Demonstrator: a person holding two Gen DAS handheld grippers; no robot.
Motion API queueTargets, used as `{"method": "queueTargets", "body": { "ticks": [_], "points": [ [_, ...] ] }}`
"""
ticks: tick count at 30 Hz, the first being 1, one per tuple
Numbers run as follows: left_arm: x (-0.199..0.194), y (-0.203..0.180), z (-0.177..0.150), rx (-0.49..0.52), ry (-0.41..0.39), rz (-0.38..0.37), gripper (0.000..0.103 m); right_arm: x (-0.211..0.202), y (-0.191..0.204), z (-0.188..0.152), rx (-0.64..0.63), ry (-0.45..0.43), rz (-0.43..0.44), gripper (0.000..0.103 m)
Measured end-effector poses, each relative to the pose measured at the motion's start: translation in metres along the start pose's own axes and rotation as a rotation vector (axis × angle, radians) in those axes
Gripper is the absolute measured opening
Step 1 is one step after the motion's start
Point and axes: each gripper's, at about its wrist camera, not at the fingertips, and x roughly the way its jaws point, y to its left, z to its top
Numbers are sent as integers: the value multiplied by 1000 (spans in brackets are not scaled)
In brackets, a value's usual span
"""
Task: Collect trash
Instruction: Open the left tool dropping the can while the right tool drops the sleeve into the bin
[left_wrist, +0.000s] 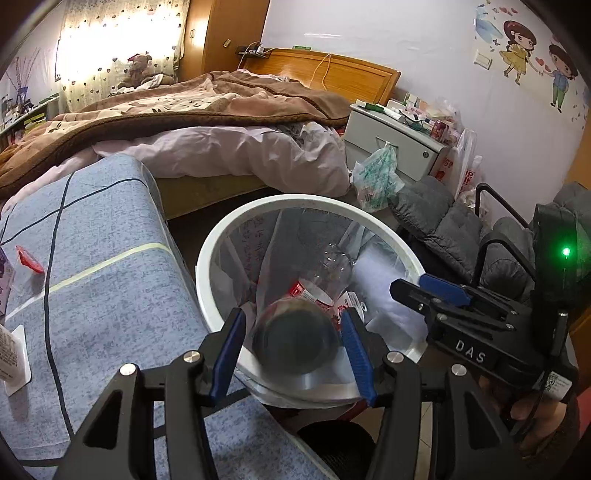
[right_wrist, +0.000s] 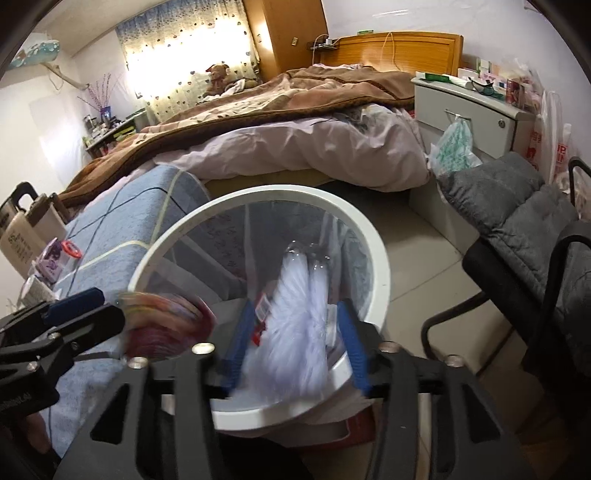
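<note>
Over the white bin (left_wrist: 221, 243), two pieces of trash are going in at once. A round, dark-bottomed cup (left_wrist: 295, 339) is sitting between the blue fingers of the left claw (left_wrist: 293, 341), just above the bin's near rim; it is blurred, and I cannot tell whether the fingers are pressing it or have just let it go. From the other side its body is showing as a smear of red and yellow (right_wrist: 166, 321).

A crumpled white tissue (right_wrist: 291, 328) is streaking down between the fingers of the right claw (right_wrist: 293, 354), which are spread wider than the tissue, so that claw is looking open and the tissue is dropping into the bin. Down inside the clear liner, a plastic bottle with a red label (left_wrist: 321, 280) is already lying.

So the step in hand seems to be the drop. The next move is calling for the left claw to be open fully over the bin's mouth, not its rim, so the cup is falling inside the liner.

Left of the bin, the blue-covered desk (left_wrist: 110, 295) is carrying more candidates: a small red wrapper (left_wrist: 29, 260) and a white packet (left_wrist: 11, 354). Beyond the bin are the bed (left_wrist: 221, 147) and, to the right of the bin, a grey padded chair (left_wrist: 443, 221).
</note>
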Motion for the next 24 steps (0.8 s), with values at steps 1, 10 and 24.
{"method": "queueTargets", "body": {
  "ticks": [1, 10, 24],
  "points": [
    [0, -1, 0, 2, -3, 2, 60, -1, 0, 0, -3, -5, 5, 52],
    [-11, 2, -1, -11, -27, -2, 69, -12, 0, 0, 21, -34, 2, 53],
    [-54, 28, -15, -37, -97, 91, 69, -41, 36, -5, 0, -102, 19, 53]
  ]
}}
